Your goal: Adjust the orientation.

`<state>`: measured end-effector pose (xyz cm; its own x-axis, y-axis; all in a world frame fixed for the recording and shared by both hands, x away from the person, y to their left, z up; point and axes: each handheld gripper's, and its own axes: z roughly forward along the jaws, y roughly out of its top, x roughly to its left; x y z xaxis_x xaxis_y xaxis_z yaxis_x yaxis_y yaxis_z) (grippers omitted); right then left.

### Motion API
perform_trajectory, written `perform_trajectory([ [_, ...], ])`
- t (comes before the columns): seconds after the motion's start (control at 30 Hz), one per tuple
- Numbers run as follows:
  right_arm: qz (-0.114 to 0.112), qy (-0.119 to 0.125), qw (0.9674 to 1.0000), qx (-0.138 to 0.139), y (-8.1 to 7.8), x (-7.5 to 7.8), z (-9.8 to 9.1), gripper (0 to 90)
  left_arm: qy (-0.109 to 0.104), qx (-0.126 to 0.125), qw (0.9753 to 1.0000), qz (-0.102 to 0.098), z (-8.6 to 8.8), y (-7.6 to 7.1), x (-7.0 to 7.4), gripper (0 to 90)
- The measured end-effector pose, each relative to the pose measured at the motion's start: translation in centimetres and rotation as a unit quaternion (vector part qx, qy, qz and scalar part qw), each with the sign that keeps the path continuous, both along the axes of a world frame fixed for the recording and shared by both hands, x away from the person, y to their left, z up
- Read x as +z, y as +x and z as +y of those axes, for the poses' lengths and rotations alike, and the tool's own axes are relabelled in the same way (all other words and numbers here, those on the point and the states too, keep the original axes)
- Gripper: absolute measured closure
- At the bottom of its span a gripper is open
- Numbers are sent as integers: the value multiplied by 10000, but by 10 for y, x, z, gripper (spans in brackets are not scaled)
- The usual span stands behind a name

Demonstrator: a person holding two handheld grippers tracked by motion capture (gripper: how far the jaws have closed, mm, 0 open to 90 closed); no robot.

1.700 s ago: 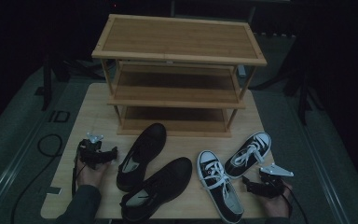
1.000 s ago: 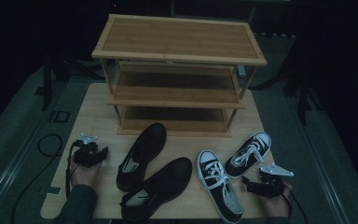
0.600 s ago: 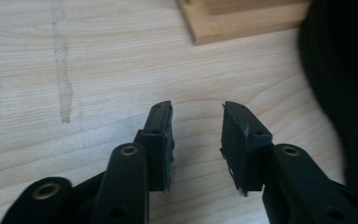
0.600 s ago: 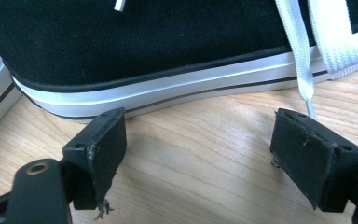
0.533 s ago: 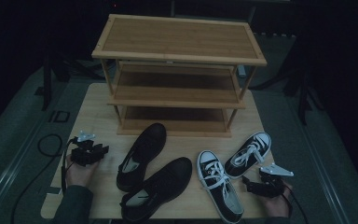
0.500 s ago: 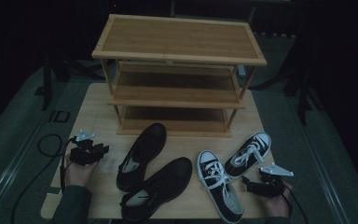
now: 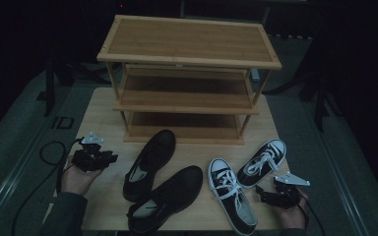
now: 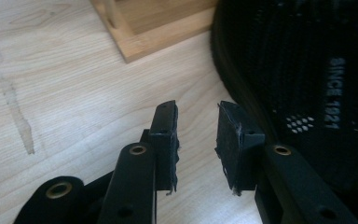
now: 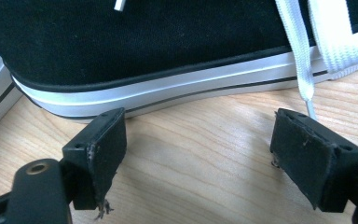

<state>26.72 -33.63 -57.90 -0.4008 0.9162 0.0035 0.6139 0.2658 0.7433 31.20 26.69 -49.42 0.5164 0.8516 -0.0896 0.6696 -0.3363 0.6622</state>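
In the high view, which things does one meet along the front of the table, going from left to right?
Left gripper → rear dark shoe → front dark shoe → near sneaker → far sneaker → right gripper.

The sneaker [image 9: 168,46] is cut off by the right gripper view's top edge.

Three-tier wooden shoe rack [image 7: 189,73], pale wooden table [image 7: 101,105], dark floor [image 7: 24,128]

The left gripper [image 7: 109,158], held in the person's left hand [image 7: 78,174], has drawn back from the dark slip-on shoe [image 7: 149,162] toward the table's left edge and risen. Its jaws have narrowed partway, nothing between them.
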Motion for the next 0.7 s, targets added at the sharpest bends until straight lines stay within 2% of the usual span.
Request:
perform_trajectory([
  [0.17, 0, 0, 10000, 1, 0, 0, 0, 181, -45, -133, 9999, 3, -6, -1, 9, 673],
  [0.37, 0, -2, 10000, 0, 0, 0, 0, 181, 130, -366, 9992, 6, -19, -2, 20, 618],
  [0.4, 0, 0, 10000, -1, 0, 0, 0, 181, 130, -391, 9991, 6, -21, -2, 22, 594],
  [0.7, -2, 2, 10000, -4, 0, 0, 0, 181, 145, -654, 9978, -3, -39, -1, 37, 578],
])
